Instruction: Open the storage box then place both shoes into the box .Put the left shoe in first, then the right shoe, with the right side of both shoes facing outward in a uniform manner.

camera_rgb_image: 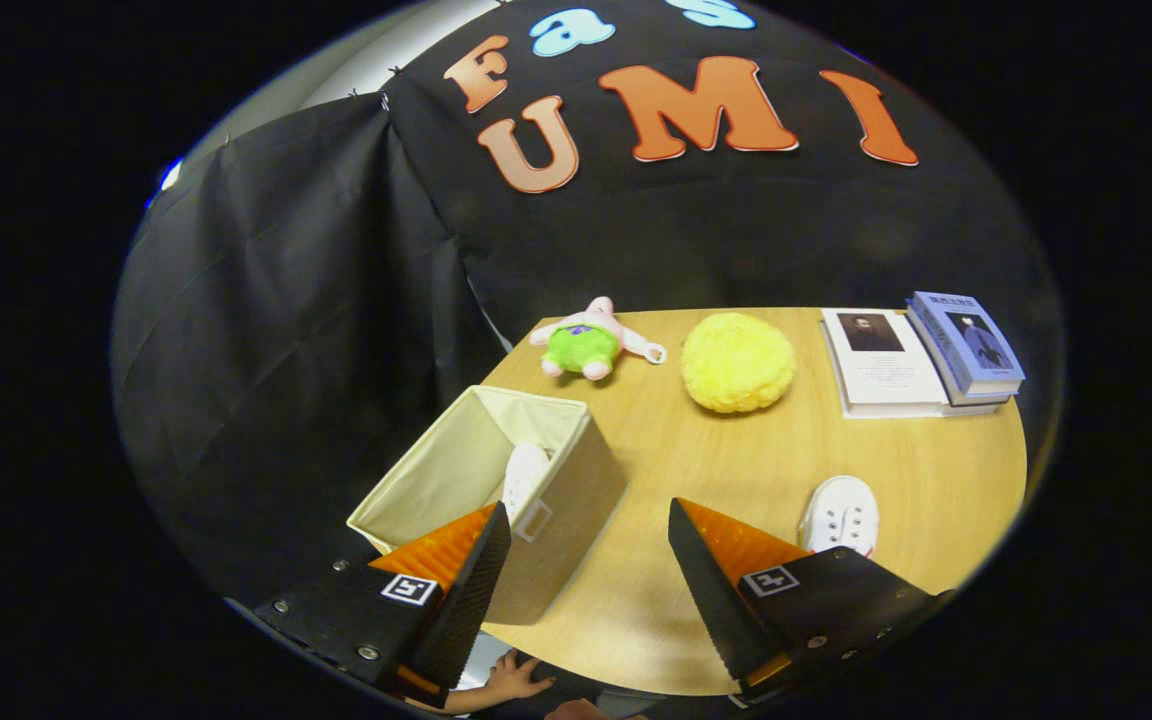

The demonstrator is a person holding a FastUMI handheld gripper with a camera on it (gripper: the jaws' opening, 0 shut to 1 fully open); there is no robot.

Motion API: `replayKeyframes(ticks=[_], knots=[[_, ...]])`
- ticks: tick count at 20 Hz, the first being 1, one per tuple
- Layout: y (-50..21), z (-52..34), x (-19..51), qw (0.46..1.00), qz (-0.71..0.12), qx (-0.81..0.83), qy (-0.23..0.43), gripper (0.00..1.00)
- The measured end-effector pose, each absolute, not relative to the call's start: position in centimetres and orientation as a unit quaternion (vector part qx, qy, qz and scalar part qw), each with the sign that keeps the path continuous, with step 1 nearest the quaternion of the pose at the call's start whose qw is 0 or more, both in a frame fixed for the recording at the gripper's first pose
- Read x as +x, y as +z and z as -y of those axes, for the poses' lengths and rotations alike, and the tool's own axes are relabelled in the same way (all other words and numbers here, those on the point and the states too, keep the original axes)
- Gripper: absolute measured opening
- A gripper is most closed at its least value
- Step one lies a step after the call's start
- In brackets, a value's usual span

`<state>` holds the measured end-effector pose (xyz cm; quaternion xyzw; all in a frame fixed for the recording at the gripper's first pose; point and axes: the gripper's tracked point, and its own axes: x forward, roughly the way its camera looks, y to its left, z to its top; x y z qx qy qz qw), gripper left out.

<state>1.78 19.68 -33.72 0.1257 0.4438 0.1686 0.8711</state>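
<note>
An open beige fabric storage box (576, 490) stands at the near left corner of the round wooden table (736, 470). One white shoe (524, 477) stands inside it against the right wall. The second white shoe (841, 515) lies on the table just beyond my right finger (711, 585). My gripper (581, 525) hovers above the table, open, nothing between its fingers. The left finger (471, 590) overlaps the box's near corner.
At the back of the table lie a pink and green plush toy (588, 343), a yellow fluffy ball (737, 362) and two books (921, 360). A hand (511, 682) rests at the table's near edge below the fingers.
</note>
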Motion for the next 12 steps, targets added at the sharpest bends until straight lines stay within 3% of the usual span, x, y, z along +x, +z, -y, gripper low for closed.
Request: replayKeyframes(ticks=[12], knots=[[-43.7, -5.3, -2.3, 0.837, -0.534, 0.114, 0.043, 0.95]])
